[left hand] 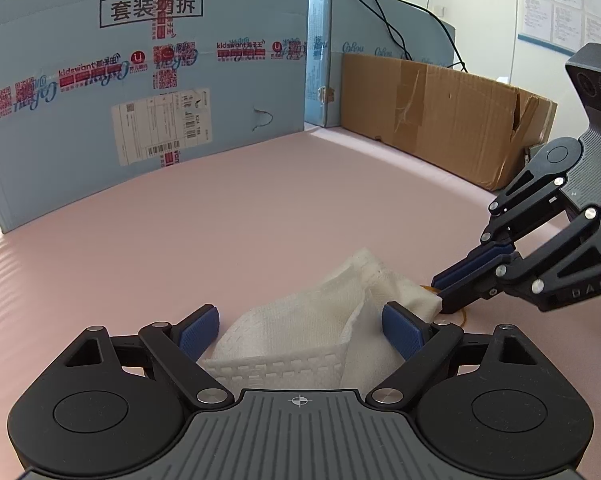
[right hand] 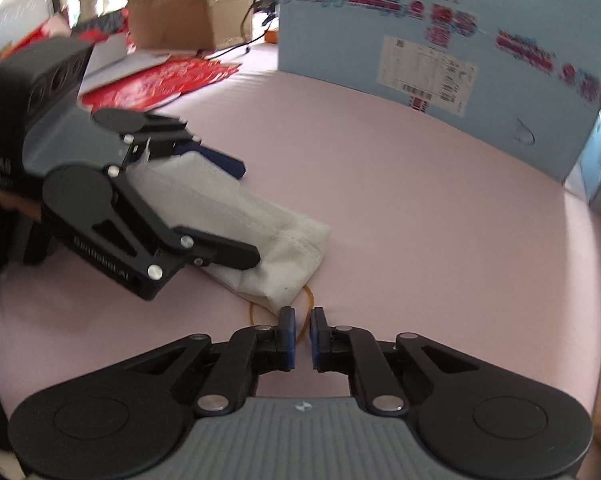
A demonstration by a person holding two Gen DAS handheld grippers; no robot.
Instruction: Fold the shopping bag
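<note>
Bag [left hand: 300, 332], white and already folded into a compact bundle, lies on the pink table [left hand: 260, 200] in our left wrist view, right between the fingers of the left gripper [left hand: 300, 330]. Those fingers stand wide apart, one on each side of the bundle, and we cannot tell whether either pad touches it; they grip nothing. The bundle's long axis runs from near left to far right, toward the right gripper [left hand: 440, 294], which reaches in from the right with its tips at the bundle's far corner. There its fingers look nearly together, though whether they pinch cloth we cannot make out from this angle. A blue box [left hand: 140, 80] and a brown box [left hand: 440, 120] stand at the far edge.

In our right wrist view, blurred by motion, the right gripper [right hand: 300, 334] has a narrow gap between its fingers and holds nothing we can see. An orange rubber band [right hand: 296, 312] lies on the table just beyond its tips, partly tucked under the bag's [right hand: 284, 248] near corner. The left gripper [right hand: 236, 216] straddles the bundle at far left, covering much of it. We judge the right gripper is nearer the band, so the next move turns on that small gap; the band's full loop is hidden.
</note>
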